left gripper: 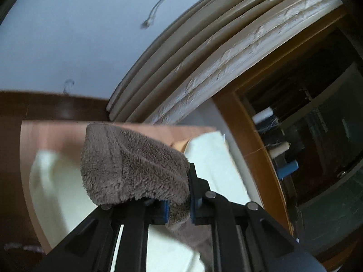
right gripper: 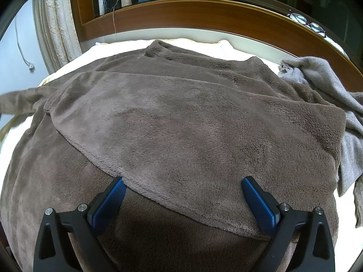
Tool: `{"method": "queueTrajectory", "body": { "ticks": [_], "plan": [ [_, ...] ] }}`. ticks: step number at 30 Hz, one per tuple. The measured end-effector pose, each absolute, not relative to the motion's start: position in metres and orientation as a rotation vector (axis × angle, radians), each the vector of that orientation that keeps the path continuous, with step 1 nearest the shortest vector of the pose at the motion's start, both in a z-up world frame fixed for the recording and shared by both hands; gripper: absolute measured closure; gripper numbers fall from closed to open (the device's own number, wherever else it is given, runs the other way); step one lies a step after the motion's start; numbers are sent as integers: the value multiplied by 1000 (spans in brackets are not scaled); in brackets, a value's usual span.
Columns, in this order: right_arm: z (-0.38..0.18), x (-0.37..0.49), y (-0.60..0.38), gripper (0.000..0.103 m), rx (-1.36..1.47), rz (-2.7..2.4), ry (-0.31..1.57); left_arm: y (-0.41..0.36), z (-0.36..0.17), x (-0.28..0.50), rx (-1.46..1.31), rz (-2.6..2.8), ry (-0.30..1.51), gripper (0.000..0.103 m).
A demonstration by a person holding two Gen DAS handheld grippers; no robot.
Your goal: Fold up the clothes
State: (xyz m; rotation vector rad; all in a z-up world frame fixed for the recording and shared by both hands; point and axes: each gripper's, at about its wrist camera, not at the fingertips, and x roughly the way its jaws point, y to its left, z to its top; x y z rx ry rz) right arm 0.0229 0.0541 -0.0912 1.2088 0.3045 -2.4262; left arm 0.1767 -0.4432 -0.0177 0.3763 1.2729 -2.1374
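A brown fleece garment (right gripper: 181, 124) lies spread across most of the white bed (right gripper: 74, 63), one broad panel already laid over the rest so its curved hem runs diagonally toward the near side. It looks thick, plush and limp — likely light for its bulk, apt to sag and slide on itself, so it is best taken at a hem or a cuff where the layers bunch into something the pads can bite. A grey knit garment (right gripper: 322, 77) lies crumpled at the right edge of the bed, touching the fleece.

The right gripper (right gripper: 183, 188) hovers over the folded panel's hem with its jaws spread wide and holding nothing. The left gripper (left gripper: 179, 200) has its jaws clamped on a bunched end of the same fleece, probably a sleeve, which humps up over the left finger.

Only the right wrist view shows the whole garment and the fold. Only the left wrist view shows the pinch itself, and it looks off toward the curtain (left gripper: 204, 56) and the wall (left gripper: 68, 34).
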Motion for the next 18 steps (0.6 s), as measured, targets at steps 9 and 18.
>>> {"method": "queueTrajectory", "body": {
  "ticks": [9,18],
  "plan": [
    [-91,23,54,0,1212,-2425,305,-452,20,127,428,-2233,1089,89],
    [-90,22,58,0,1201,-2422,250,-329,46,31,607,-2567,836,89]
  ]
}}
